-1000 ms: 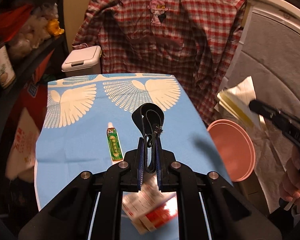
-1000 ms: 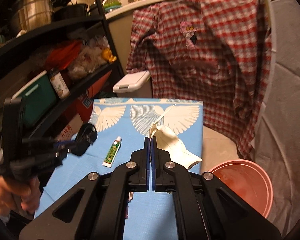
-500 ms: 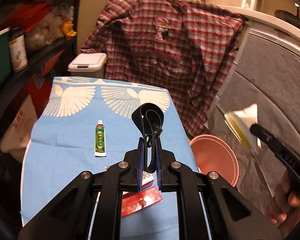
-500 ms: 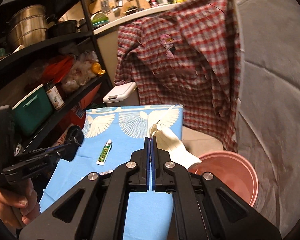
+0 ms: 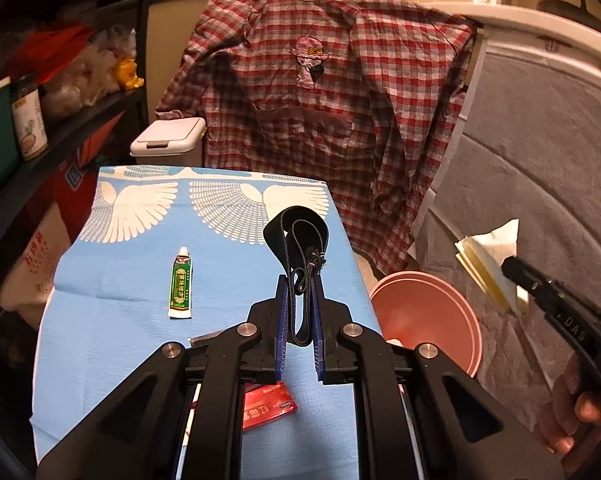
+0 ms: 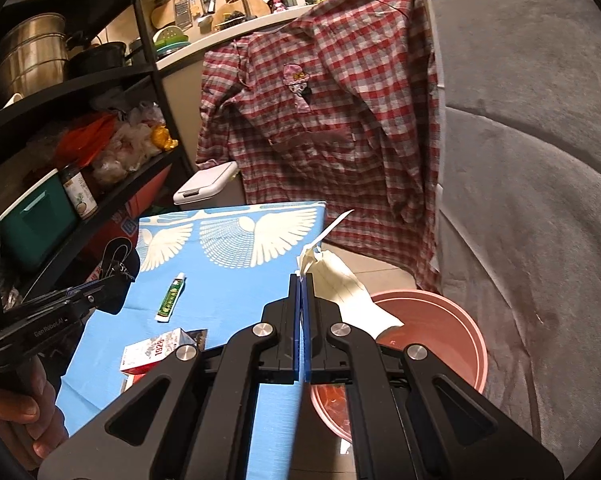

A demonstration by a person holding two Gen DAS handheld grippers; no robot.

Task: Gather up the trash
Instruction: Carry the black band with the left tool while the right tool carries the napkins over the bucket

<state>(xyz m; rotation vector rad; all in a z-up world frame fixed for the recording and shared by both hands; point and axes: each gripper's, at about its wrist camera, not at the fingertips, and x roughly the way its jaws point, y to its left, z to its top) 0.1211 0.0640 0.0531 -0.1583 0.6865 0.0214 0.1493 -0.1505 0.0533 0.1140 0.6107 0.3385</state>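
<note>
Black strap [image 5: 296, 236] pinched in left gripper [image 5: 299, 280], one folded paper [image 6: 340, 280] (cream) clamped in right gripper [image 6: 302, 280].

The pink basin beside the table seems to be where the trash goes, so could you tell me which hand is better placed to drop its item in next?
Right, probably. The right gripper holds the folded paper nearest the pink basin; the left gripper, holding a black strap, is over the blue table.

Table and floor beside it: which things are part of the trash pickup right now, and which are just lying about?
Job:
black strap in left gripper
folded paper in right gripper
pink basin
red carton
green tube

Lying about:
plaid shirt
white lidded bin
shelf clutter
</note>
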